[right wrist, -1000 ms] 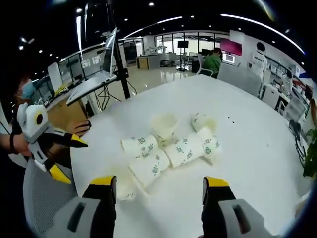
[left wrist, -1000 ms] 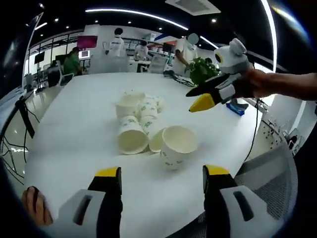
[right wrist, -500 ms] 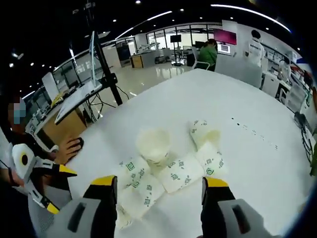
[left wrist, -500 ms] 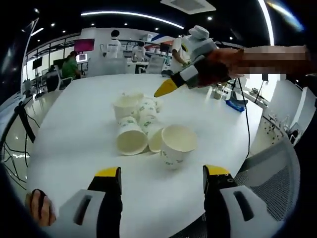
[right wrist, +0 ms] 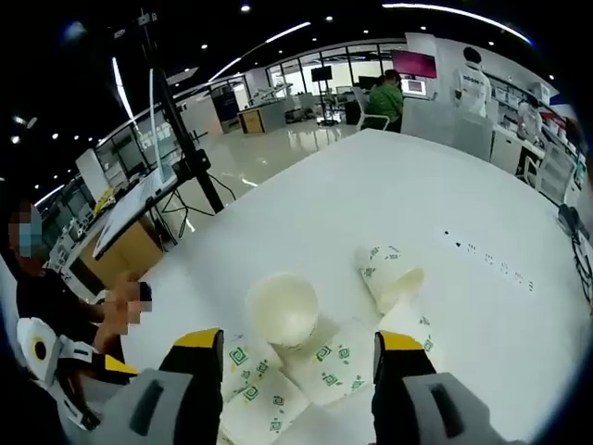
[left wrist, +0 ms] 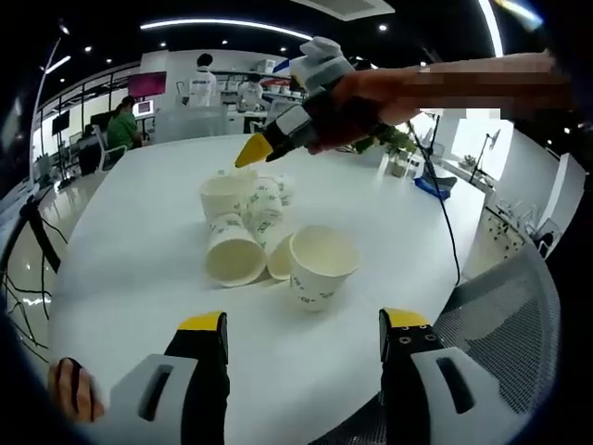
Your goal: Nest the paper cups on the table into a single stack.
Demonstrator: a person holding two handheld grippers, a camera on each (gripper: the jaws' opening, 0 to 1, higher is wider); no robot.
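Paper cups clustered on white table, some upright, some tipped. Your right gripper hovers above them, jaws parted, empty. Your left gripper sits near the table edge, likewise parted and empty.

Bright ceiling strip lights and spot lamps flood the white tabletop ahead of the left gripper, casting only soft shadows under the cups, while fisheye bending warps both views' edges.

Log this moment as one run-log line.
phase: approach | right gripper: open, above upright cup | left gripper: open, empty | paper cups: unstacked
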